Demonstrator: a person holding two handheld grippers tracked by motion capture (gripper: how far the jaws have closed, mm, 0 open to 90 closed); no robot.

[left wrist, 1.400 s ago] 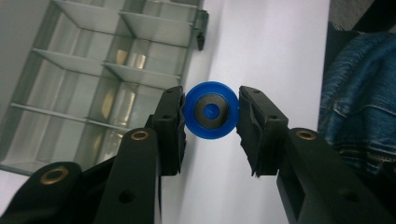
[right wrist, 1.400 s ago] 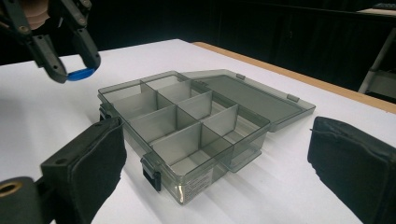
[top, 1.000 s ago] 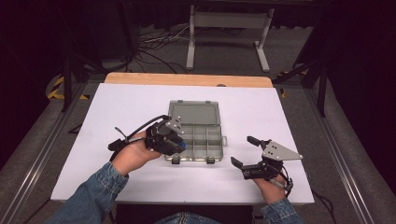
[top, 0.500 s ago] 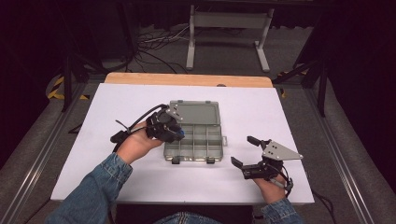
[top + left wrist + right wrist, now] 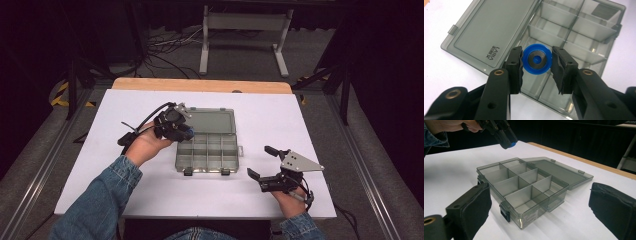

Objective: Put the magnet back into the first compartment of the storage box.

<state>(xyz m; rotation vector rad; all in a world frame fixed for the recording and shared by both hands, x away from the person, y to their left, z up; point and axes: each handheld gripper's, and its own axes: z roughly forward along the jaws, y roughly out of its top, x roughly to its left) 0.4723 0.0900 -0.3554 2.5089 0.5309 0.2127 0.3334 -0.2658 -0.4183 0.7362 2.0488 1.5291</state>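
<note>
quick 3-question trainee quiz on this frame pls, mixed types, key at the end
1. True or false: the left gripper is shut on the blue ring.
2. Multiple choice: the lid of the compartment box is A) latched shut, B) open and lying flat on the table, C) taken off and set aside.
3. Fill in: the right gripper rests on the white table beside the box with its jaws ____ and nothing between them.

Key: 1 true, the pads press on both sides of the ring, above the box. 2 B, still joined to the box at its far edge. 3 open.
</note>
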